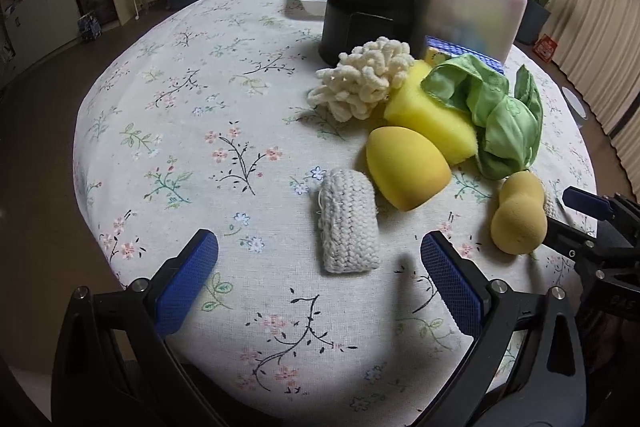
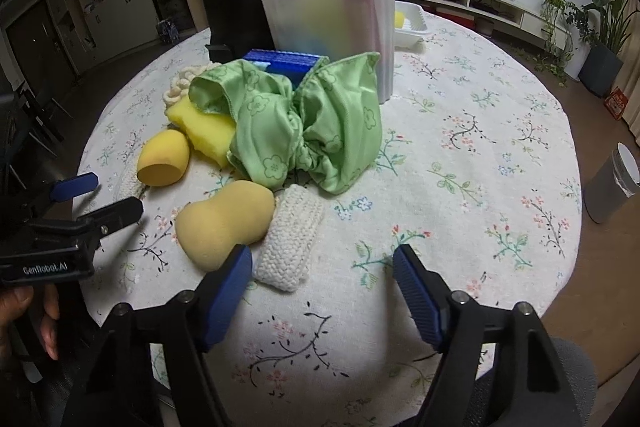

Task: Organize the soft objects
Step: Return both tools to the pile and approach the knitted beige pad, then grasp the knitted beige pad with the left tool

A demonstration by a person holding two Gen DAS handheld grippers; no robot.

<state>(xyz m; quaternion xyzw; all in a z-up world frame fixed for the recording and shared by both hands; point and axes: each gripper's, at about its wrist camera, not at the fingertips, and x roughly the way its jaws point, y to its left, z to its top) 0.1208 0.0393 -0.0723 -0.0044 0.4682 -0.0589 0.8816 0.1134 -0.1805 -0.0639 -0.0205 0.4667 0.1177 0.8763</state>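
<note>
Both grippers idle over the floral tablecloth (image 1: 180,131), holding nothing. Left gripper (image 1: 319,259): jaws spread wide, a knitted cream pad (image 1: 349,223) lying just ahead of the gap, nearer the right finger, not touched. Past it, an egg-shaped yellow sponge (image 1: 406,173) rests against a yellow block sponge (image 1: 432,115); a cream chenille bundle (image 1: 362,79) sits further out, touching the block. Right gripper (image 2: 322,263): jaws also released, a second knitted pad (image 2: 289,239) just ahead of its left finger (looks in contact with the pad tip, can't confirm). A gourd-shaped tan sponge (image 2: 224,223) sits left of that finger, against the knit pad. Green satin cloth (image 2: 304,131) is bunched straight ahead of the right jaws, draped over the block sponge and a blue sponge (image 2: 284,61). Behind the pile: a frosted plastic box (image 2: 332,27) standing upright, a black container (image 1: 372,3) beside it, and a white tray (image 2: 410,27) further back.
</note>
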